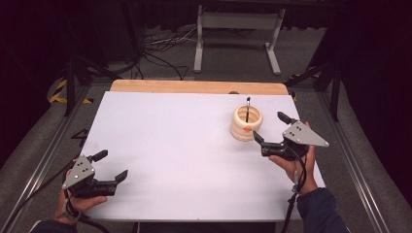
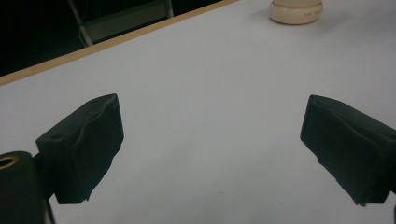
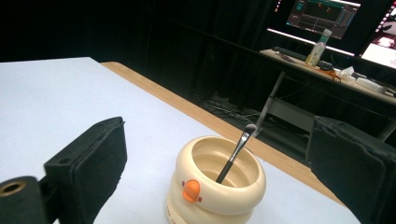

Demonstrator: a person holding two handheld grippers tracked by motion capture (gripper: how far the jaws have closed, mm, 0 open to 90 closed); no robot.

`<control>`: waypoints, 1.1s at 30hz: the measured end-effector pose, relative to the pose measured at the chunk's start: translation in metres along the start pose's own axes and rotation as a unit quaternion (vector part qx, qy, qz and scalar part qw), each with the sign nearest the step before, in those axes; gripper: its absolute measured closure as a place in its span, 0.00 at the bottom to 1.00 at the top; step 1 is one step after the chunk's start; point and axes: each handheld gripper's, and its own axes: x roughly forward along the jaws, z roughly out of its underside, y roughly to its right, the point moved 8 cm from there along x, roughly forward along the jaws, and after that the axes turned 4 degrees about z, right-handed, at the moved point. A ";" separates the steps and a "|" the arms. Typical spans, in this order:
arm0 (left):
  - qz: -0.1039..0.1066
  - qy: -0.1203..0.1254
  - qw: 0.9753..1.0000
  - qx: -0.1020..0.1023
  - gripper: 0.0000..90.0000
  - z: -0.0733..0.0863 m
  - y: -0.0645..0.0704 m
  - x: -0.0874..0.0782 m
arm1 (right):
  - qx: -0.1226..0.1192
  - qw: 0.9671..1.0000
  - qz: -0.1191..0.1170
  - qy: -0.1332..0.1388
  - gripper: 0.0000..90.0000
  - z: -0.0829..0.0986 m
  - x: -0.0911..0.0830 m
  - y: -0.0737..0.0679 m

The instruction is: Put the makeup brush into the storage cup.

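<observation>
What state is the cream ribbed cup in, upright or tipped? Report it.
Upright. The cream ribbed plastic cup stands on its base on the white table, mouth facing up, with a thin dark metal-tipped stick leaning inside against its rim.

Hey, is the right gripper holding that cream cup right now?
No, the right gripper is open beside the cream cup, its jaws spread wide and not touching it.

Lab or studio: black curtains (image 1: 43,43), lit monitors (image 3: 322,14), floor cables (image 1: 160,53), metal frame rails (image 1: 352,165).
</observation>
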 end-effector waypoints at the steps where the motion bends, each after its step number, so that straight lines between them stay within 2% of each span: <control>1: 0.000 0.002 1.000 -0.001 0.07 0.000 0.000 0.000 | -0.002 1.000 0.001 -0.001 0.07 0.001 -0.001 -0.001; 12: -0.001 -0.001 1.000 0.002 0.07 0.000 0.000 0.000 | -0.015 1.000 -0.003 -0.006 0.07 0.009 -0.008 -0.007; 23: -0.002 0.000 1.000 0.003 0.07 0.000 0.000 0.000 | -0.028 1.000 -0.007 0.000 0.07 0.014 -0.016 -0.015; 33: -0.001 -0.001 1.000 0.005 0.07 0.000 0.001 0.001 | -0.027 1.000 -0.006 -0.011 0.07 0.029 -0.025 -0.016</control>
